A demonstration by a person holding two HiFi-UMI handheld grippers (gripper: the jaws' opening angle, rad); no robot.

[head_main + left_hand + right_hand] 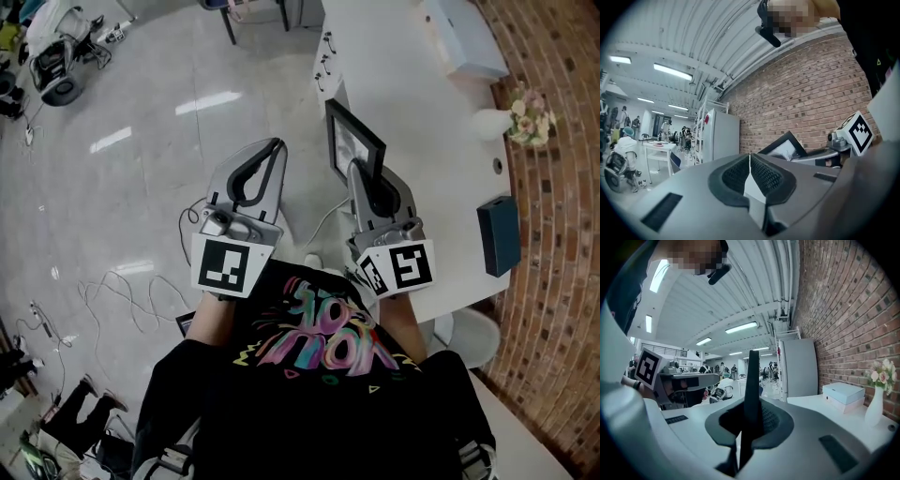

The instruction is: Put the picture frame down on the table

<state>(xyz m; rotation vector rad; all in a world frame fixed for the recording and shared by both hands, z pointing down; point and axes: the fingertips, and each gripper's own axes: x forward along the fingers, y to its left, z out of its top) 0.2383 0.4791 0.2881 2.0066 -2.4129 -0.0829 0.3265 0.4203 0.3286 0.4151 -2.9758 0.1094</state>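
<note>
Right hand-held gripper (362,173) is clamped on the frame (351,141), held upright at the bench (412,94) edge. The left hand-held gripper (277,146) is closed and empty. I judge the set-down is pending: next I lower the frame flat.

Smooth white table (412,94). Rough red brick wall (562,141). Shiny grey floor (141,187). Black picture frame (354,141) with a shiny glass front. Dull grey plastic on the right claw (361,173), with bumpy dark pads (771,420).
</note>
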